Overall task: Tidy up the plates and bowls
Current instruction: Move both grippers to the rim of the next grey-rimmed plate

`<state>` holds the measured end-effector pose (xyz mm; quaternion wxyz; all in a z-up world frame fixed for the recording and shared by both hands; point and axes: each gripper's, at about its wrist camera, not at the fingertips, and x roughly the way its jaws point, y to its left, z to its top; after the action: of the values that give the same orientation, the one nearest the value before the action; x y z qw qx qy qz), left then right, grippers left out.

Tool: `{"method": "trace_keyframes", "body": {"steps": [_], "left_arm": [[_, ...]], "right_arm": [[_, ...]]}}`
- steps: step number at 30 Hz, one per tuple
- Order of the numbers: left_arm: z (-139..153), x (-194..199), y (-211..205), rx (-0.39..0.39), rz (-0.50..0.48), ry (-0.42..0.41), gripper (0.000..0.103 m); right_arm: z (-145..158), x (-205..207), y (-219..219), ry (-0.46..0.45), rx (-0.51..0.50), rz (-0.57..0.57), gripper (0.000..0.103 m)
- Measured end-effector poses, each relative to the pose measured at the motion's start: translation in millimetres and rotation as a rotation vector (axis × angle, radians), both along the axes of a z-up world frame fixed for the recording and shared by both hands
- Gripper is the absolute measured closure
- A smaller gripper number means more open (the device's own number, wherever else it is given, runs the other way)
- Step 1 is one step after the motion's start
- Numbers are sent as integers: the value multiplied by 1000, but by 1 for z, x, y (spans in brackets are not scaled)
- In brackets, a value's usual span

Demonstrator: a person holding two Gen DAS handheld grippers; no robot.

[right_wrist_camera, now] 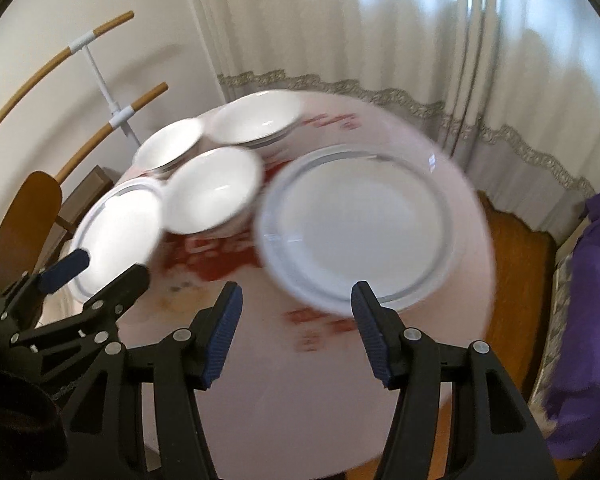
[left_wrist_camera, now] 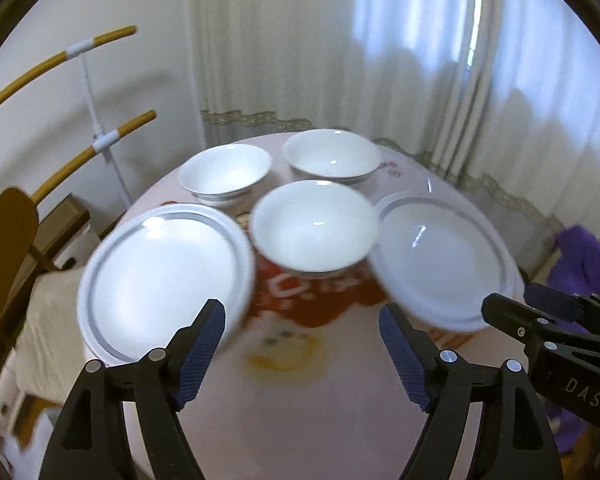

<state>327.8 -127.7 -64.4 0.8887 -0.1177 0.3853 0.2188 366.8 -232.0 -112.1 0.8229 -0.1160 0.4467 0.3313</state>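
Five white pieces sit on the round surface [left_wrist_camera: 300,392]: three bowls toward the far edge and middle, and a plate stack at each side. The left stack [left_wrist_camera: 162,280] lies at the left edge, slightly over it as far as the blur allows; the right stack [right_wrist_camera: 356,228] lies near the right edge. The near bowl [left_wrist_camera: 314,226] stands between the stacks, with the far-left bowl [left_wrist_camera: 225,174] and far-right bowl [left_wrist_camera: 332,158] behind it.

All look like glazed ceramic, so judge them stiff, fairly heavy, slick and breakable. The rim is the only hold: one finger over, one under on a plate, or astride a bowl's wall.

The left claw [left_wrist_camera: 302,354] is spread and empty, above bare surface near the front edge, its left fingertip just before the left stack's near rim. The right claw [right_wrist_camera: 296,330] is also spread and empty, its right fingertip overlapping the right stack's near rim in the picture; contact cannot be told.
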Motion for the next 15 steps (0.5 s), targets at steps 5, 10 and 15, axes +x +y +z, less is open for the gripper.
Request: {"method": "trace_keyframes", "body": {"steps": [5,10,15], "left_arm": [[-21,36,-37,-50,109,7,27],[-37,71,-54,-43,176,35,27],[-58,96,-45,-72,246,57,28]], "right_arm": [[-10,45,-27,-41,-17,20,42],[-30,85,-42,-13,-16,7,42],[-55,117,-50,34,-8,-18,42]]}}
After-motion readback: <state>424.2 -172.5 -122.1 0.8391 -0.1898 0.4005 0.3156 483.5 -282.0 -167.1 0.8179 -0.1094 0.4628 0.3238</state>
